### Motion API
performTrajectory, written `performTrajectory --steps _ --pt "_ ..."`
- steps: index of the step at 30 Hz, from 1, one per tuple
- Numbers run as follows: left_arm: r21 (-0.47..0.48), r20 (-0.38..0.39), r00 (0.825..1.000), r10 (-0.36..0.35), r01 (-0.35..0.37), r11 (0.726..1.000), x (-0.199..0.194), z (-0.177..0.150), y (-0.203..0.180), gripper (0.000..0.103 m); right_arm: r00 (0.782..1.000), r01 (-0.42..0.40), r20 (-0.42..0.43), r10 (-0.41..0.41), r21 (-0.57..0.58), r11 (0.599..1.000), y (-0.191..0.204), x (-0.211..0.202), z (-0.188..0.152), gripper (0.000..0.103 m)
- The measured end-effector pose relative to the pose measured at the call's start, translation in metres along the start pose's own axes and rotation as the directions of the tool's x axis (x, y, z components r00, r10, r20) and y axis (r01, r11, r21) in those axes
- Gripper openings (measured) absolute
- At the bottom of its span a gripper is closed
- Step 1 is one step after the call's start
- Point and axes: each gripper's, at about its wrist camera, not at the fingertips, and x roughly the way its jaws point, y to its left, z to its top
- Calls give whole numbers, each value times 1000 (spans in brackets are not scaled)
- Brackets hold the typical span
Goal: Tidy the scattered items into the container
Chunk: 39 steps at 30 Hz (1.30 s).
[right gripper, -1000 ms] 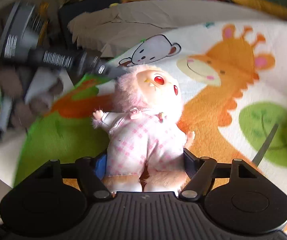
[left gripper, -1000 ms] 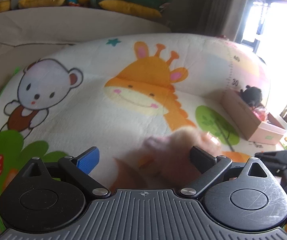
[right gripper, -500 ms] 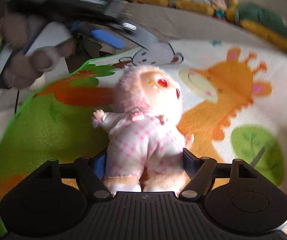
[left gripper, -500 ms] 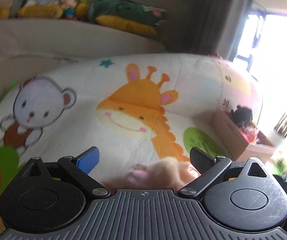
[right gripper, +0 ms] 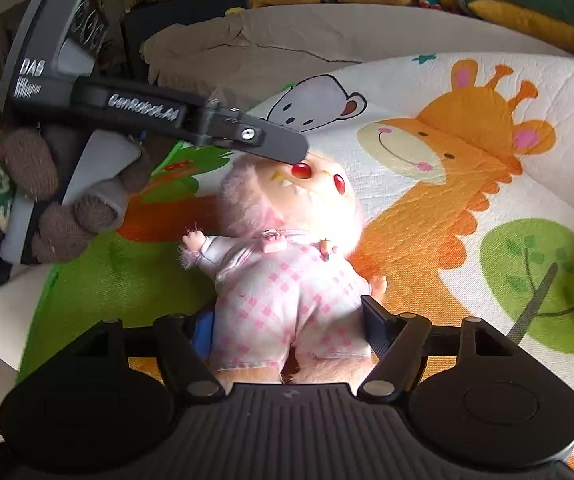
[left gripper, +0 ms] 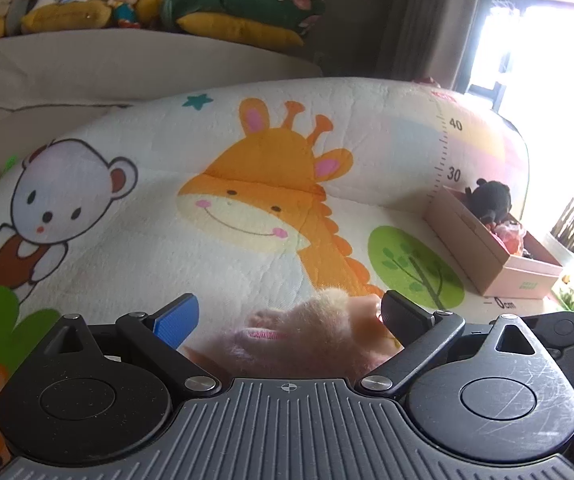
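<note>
Right wrist view shows the right gripper point(right gripper: 287, 322) pinching the pink plush doll point(right gripper: 287, 276) at lower centre, while the left gripper point(left gripper: 289, 314) has its jaws spread.

Right tongs point(right gripper: 287, 320) closed on doll point(right gripper: 287, 280) at lower centre; left tongs point(right gripper: 271, 144) over its head, upper left.

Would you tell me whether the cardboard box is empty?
No. The cardboard box already holds a dark plush toy and something orange-red.
</note>
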Motion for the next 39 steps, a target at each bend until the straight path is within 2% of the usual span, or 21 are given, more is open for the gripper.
performTrajectory --steps 4,8,10,12,14,18,23,30,35,39 --pt "-22 2 1000 -5 5 1000 -4 -3 4 100 1000 -17 -9 17 -1 1000 -1 0 1 71" --pt "-31 -1 1000 -11 11 999 -7 -5 3 100 999 41 11 -40 -96 995 13 -3 -7 75" --pt "-48 -13 1000 -23 23 999 -8 -3 3 100 998 59 31 -56 -118 991 17 -7 -12 92" --pt "-60 -14 998 -59 58 997 -10 -2 1 100 996 74 47 -69 -109 991 14 -14 -18 98" --pt "-57 -18 996 -93 91 994 -9 -1 -5 100 994 100 51 -95 -101 990 9 -18 -24 99" --pt "-19 -39 996 -77 76 997 1 -6 -19 100 985 166 56 -163 -67 984 -5 -23 -29 99" --pt "-69 -44 987 -152 149 986 -2 -18 -25 100 957 285 64 -282 -45 957 -22 -28 -28 99" --pt "-85 -53 981 -187 183 979 -12 -33 -42 100 967 251 43 -252 36 967 -39 -28 -34 100" --pt "-100 -20 994 -106 103 990 -26 -29 -32 100 977 207 44 -211 82 975 -41 -34 -35 102" --pt "-158 -11 998 -61 58 986 -29 -19 -15 100 988 118 81 -133 170 978 -46 -47 -27 103"
